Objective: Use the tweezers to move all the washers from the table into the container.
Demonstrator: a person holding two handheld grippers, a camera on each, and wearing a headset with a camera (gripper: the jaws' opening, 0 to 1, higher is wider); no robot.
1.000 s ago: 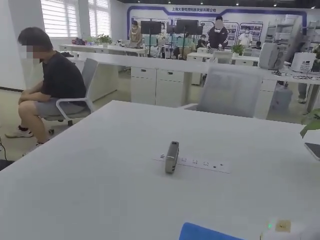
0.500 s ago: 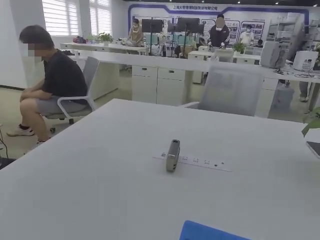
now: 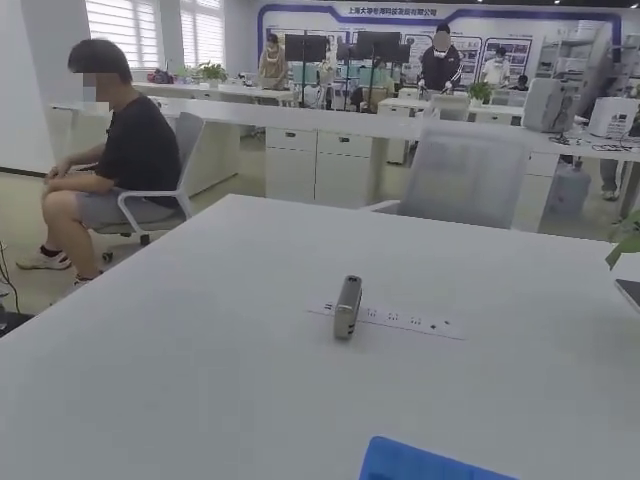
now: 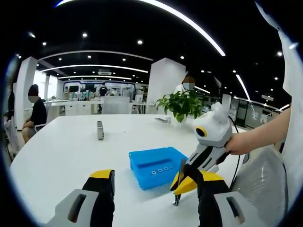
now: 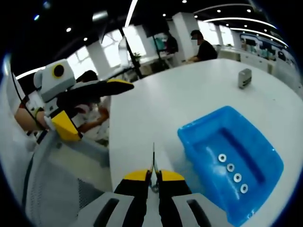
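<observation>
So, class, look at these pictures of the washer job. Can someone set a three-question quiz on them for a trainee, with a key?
1. True or false: the right claw is shut on the tweezers.
2. How many washers lie in the tray?
3. The left claw is: A open; B shut on a washer; C shut on the tray rim.

Key: 1 true; 2 four; 3 A.
</observation>
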